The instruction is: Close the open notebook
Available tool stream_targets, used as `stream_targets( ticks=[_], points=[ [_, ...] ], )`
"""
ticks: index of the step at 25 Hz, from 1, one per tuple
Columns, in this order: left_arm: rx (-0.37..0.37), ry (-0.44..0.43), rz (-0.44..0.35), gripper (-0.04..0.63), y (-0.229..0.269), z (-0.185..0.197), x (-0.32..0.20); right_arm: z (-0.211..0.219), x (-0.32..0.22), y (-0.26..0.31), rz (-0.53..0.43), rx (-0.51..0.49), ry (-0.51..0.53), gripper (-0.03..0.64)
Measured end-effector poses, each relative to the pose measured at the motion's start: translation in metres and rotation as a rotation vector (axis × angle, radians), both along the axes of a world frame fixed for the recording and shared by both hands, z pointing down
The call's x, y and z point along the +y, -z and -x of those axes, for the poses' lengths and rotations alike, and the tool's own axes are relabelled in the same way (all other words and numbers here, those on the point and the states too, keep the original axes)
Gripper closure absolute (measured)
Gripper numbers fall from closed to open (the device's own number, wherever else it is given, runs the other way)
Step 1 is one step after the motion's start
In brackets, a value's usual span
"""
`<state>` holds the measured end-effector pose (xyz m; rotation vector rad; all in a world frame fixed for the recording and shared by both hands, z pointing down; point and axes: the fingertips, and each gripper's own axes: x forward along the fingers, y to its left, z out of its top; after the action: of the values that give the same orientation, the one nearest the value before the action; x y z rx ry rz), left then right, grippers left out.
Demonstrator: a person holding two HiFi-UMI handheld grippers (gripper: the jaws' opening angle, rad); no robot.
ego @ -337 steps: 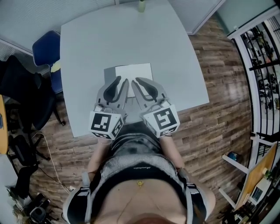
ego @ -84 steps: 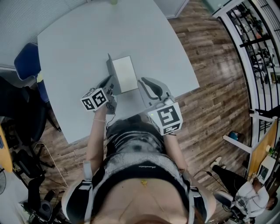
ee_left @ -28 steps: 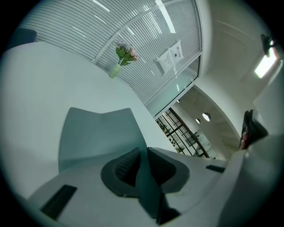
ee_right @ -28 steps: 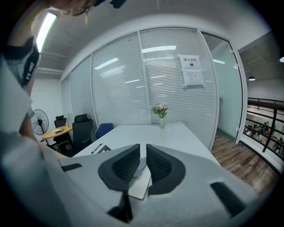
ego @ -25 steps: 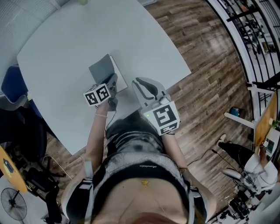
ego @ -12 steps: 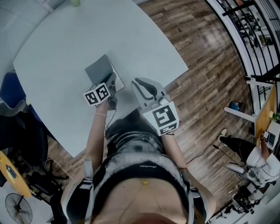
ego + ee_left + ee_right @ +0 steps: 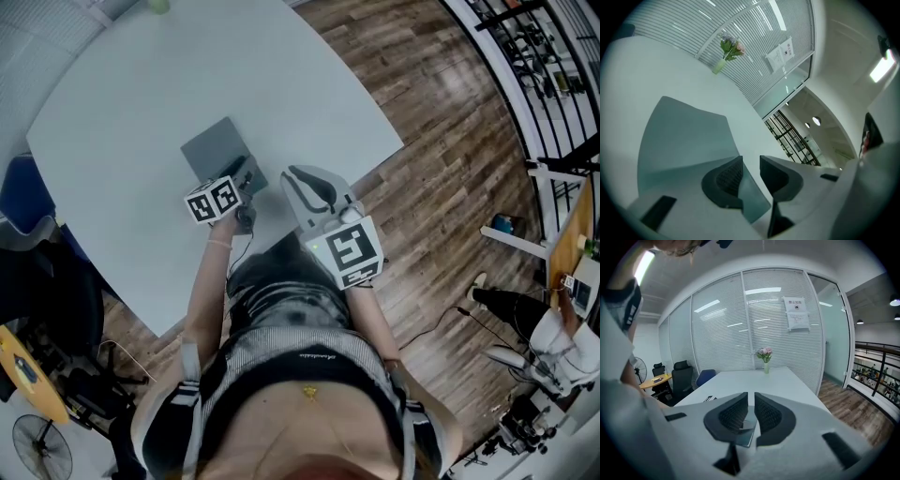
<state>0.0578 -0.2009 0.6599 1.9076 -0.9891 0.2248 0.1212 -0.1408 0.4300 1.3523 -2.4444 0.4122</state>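
Observation:
The notebook [image 7: 216, 148] lies closed on the white table [image 7: 141, 84], its grey cover up. My left gripper [image 7: 247, 174] hovers over the notebook's near right corner. In the left gripper view the grey cover [image 7: 684, 136] runs under the left gripper [image 7: 751, 169]. Its jaws have just been opening and now stand apart, with the cover's corner showing below the gap and neither pad pressing on it. My right gripper [image 7: 298, 176] rests a little to the right of the notebook. In the right gripper view the right gripper [image 7: 751, 412] has a narrow gap between its jaws, and the notebook [image 7: 744, 431] shows through it.
A vase of flowers [image 7: 726, 50] stands at the far end of the table, seen also as a vase [image 7: 765, 361]. A blue chair [image 7: 705, 376] and a black office chair [image 7: 682, 373] stand at the table's left. The table's near edge [image 7: 281, 234] borders wooden floor.
The grey cover has come down flat onto the notebook. My left gripper has shifted slightly towards the near right corner and its jaws have parted. The right gripper has stayed put.

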Motion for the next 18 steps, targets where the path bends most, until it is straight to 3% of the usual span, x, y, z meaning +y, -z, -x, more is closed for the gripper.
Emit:
stream_targets(
  ticks=[5, 8, 10, 15, 18],
  points=[
    [0.034, 0.001, 0.022, 0.500, -0.005, -0.003, 0.003, 0.003, 0.000, -0.002, 0.008, 0.001, 0.006, 0.572],
    [-0.008, -0.021, -0.001, 0.500, -0.002, -0.001, 0.003, 0.005, 0.000, -0.001, -0.001, 0.000, 0.009, 0.572],
    [-0.080, -0.083, -0.038, 0.500, 0.002, -0.006, 0.007, 0.005, 0.000, 0.000, -0.002, -0.001, 0.011, 0.572],
    [-0.326, -0.338, -0.149, 0.499, -0.007, -0.027, 0.030, 0.003, 0.001, 0.000, -0.003, -0.002, 0.009, 0.572],
    [-0.410, -0.419, -0.199, 0.500, -0.013, -0.030, 0.037, 0.002, 0.002, 0.000, -0.003, -0.001, 0.008, 0.573]
  ],
)
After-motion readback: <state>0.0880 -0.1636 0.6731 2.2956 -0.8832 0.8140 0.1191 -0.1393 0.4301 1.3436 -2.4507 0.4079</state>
